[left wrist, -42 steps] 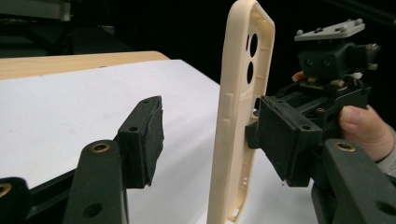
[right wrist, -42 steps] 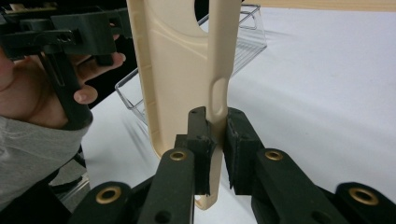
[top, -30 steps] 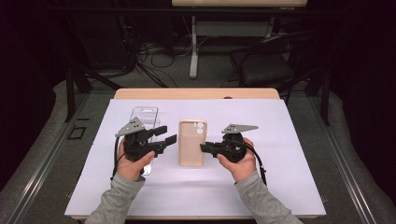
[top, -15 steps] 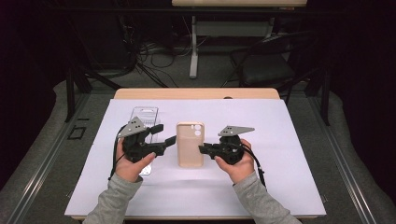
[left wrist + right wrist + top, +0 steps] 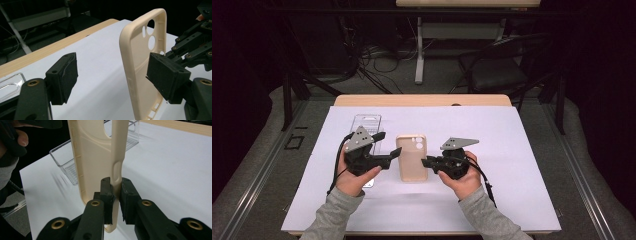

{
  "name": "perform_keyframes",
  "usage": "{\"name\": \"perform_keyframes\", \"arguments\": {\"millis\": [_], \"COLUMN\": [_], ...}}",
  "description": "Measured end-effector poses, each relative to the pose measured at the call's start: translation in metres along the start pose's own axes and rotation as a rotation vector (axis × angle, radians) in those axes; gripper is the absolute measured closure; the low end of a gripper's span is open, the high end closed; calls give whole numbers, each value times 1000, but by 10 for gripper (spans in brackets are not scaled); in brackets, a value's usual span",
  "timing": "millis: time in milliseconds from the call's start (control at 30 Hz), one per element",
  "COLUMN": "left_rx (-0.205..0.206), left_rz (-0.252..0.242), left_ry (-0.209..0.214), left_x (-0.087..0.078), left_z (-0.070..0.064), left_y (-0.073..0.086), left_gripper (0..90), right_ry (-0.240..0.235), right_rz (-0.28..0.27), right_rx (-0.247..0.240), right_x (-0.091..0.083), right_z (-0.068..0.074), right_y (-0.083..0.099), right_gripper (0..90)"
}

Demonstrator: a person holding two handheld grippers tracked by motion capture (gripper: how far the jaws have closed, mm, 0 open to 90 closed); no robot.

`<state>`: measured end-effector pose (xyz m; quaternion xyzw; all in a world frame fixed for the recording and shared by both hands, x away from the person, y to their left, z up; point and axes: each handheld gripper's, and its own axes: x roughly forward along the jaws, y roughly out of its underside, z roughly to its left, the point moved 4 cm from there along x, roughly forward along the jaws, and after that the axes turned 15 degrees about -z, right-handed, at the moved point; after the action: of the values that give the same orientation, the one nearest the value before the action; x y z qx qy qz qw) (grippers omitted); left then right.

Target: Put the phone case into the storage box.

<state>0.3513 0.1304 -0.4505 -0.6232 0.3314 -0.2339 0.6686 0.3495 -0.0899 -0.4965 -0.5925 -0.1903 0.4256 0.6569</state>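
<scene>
Hidden: the clear tray [image 5: 366, 123] sits partly behind the left gripper [image 5: 393, 154] in the high view; the case's [image 5: 412, 157] lower end is cut off in both gripper views.
Surface: white sheet [image 5: 512, 150] over a wooden table [image 5: 422, 100].
Room: dark, with cables and a chair [image 5: 502, 70] beyond the table.
Right gripper [image 5: 115, 197]: jaws clamped on the case's side wall.
Left gripper: jaws wide apart, one pad [image 5: 168, 75] just beside the case, the other pad [image 5: 63, 76] well clear of it.
Case: beige, at the sheet's middle, between the grippers.
</scene>
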Motion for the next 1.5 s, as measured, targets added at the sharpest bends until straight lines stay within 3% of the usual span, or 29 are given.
{"name": "perform_keyframes", "arguments": {"millis": [500, 633, 1167, 1500], "left_rx": [41, 69, 246, 325], "left_rz": [32, 47, 97, 119], "left_ry": [0, -11, -87, -85], "left_x": [0, 0, -3, -3], "left_z": [-3, -5, -13, -18], "left_y": [-1, -2, -6, -7], "left_gripper": [256, 264, 404, 499], "right_ry": [4, 6, 2, 0], "right_rz": [12, 17, 39, 48], "right_rx": [-29, -32, -52, -53], "right_x": [3, 4, 8, 9], "right_z": [5, 6, 11, 13], "right_y": [3, 4, 9, 10], "right_gripper": [820, 819, 819, 820]}}
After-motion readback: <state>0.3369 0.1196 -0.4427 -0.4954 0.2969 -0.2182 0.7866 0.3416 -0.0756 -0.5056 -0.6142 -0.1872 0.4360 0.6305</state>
